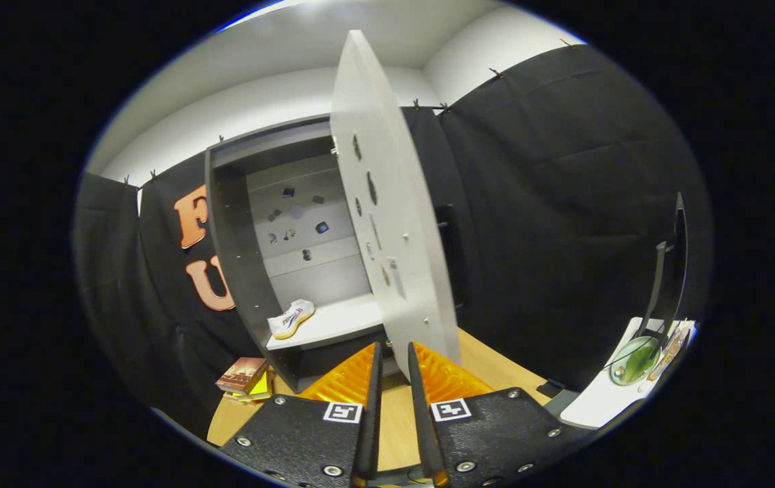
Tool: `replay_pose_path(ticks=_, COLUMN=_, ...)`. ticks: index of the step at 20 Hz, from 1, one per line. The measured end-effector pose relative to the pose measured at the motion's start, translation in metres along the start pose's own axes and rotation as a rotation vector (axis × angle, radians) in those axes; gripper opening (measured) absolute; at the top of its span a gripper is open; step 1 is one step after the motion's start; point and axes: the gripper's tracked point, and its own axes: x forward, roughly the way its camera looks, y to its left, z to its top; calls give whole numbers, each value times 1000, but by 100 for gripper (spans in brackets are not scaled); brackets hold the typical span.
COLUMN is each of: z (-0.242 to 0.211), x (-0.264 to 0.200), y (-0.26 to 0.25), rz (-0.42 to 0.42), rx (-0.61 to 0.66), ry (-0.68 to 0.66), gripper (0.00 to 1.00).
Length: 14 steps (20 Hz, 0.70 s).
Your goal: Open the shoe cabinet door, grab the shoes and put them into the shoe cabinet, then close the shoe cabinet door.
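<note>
So the gripper (pixel 393 356) sits low over a wooden table (pixel 482 369), with its two fingers close together and only a thin slot of daylight between them; the bottom edge of the cabinet door (pixel 387 224) comes down right at the fingertips, maybe tucked into that slot, but whether the fingers actually pinch it or just sit next to it can't be told from this angle.

The door itself is swung wide open and stands nearly edge-on just ahead of the fingers; its inner face has a few oval cutouts and small holes on it.

Beyond the door and off to the left of the fingers is the shoe cabinet (pixel 238 257), a grey box open at the front; a single white shoe (pixel 290 318) with a coloured stripe and a yellowish sole lies on its lower shelf (pixel 340 322), near the front left corner, toe pointing roughly toward the back right; so the shoe is inside already, well past the fingertips and apart from them. Some small dark bits are stuck on the cabinet's back panel; too small to make out.

Down by the cabinet's left foot there's a little stack of books (pixel 244 376) on the table; way off to the right sits a white side table (pixel 597 400) with a green glass bowl (pixel 633 361) and a dark stand (pixel 668 271) rising behind it.
</note>
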Motion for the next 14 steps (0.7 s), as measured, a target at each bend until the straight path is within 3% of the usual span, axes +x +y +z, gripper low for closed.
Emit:
replay_pose_path(ticks=3, z=-27, x=11, y=39, rz=62, rx=-63, ry=37, gripper=37)
replay_pose_path(ticks=8, z=-123, x=45, y=93, rz=133, rx=-101, ry=216, gripper=73)
replay_pose_path(ticks=14, z=-256, x=80, y=108, rz=183, rx=-105, ry=451, gripper=82)
